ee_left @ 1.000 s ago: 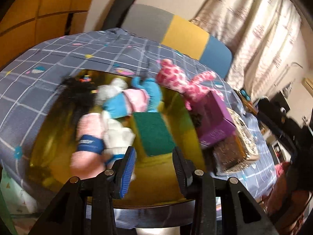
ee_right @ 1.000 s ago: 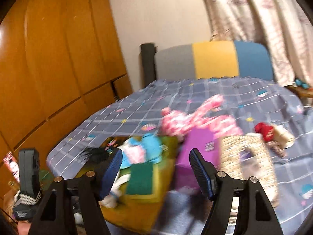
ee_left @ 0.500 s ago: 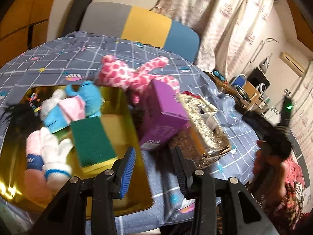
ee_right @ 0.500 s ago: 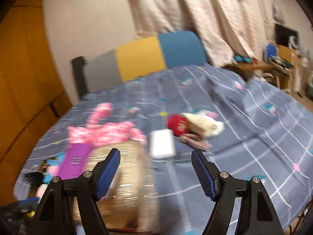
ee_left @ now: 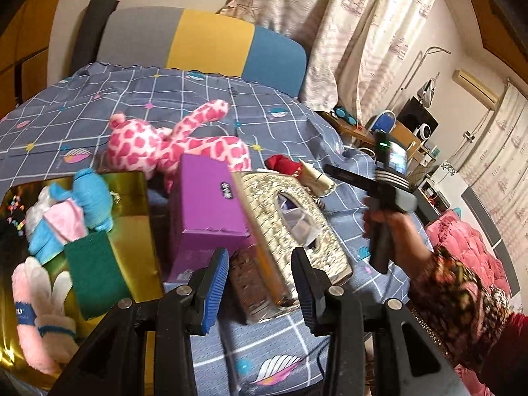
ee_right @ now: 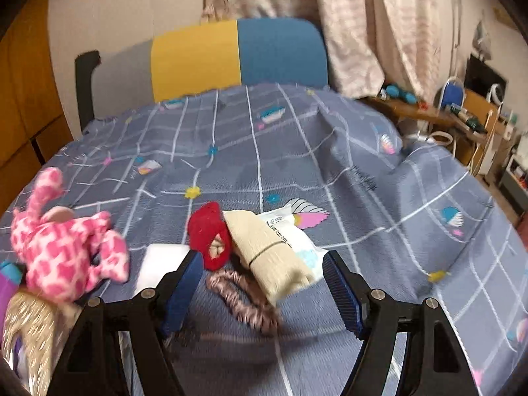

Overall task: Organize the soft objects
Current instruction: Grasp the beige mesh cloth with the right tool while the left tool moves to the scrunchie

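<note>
Blue checked bedspread: gold tray lower left already holds several plush toys; right hand-held gripper, spread and empty, nears red knitted pouch; left hand-held gripper half-spread, empty.

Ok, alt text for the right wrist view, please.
The open right tool frames a red knitted item, a beige cloth roll and a pink scrunchie lying on a grey-blue checked bedspread. A pink spotted plush lies at left.
</note>
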`<action>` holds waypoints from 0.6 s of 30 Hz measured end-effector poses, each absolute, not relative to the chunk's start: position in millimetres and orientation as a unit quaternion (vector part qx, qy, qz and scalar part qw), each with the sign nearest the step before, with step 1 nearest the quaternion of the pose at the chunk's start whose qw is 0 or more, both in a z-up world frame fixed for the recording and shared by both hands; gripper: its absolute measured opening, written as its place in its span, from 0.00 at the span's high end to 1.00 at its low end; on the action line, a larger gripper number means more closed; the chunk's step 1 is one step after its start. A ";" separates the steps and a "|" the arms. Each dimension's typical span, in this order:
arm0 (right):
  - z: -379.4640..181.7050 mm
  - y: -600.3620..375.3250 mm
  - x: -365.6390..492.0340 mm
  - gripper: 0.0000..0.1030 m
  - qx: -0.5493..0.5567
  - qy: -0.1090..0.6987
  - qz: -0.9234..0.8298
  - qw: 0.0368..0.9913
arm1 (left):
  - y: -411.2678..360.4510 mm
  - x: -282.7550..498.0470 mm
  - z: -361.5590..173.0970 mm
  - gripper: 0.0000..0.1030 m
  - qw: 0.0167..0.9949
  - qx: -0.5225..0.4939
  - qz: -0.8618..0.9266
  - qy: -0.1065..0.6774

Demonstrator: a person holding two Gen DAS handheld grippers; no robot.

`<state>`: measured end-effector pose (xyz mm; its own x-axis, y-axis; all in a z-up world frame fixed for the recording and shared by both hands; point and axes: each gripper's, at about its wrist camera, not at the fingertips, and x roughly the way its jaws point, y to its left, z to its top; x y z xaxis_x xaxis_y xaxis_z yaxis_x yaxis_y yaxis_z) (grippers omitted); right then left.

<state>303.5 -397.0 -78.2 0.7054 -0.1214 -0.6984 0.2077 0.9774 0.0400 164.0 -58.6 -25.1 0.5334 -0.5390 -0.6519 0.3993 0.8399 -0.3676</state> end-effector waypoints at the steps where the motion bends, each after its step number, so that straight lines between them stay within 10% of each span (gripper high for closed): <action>1: -82.6 -397.4 311.0 0.27 0.056 0.379 -0.091 0.919 | -61.3 164.7 -23.7 0.62 0.871 -0.086 -0.270 0.401; 7: -118.3 -394.2 344.1 0.33 0.010 0.434 -0.091 0.896 | -76.3 172.8 -16.0 0.61 0.870 -0.075 -0.274 0.403; 11: -123.9 -400.5 337.4 0.61 0.020 0.432 -0.090 0.897 | -89.1 177.9 -12.1 0.61 0.869 -0.064 -0.280 0.404; 18: -114.5 -418.7 288.4 0.61 0.087 0.395 -0.080 0.911 | -122.6 192.0 5.2 0.61 0.865 -0.056 -0.306 0.393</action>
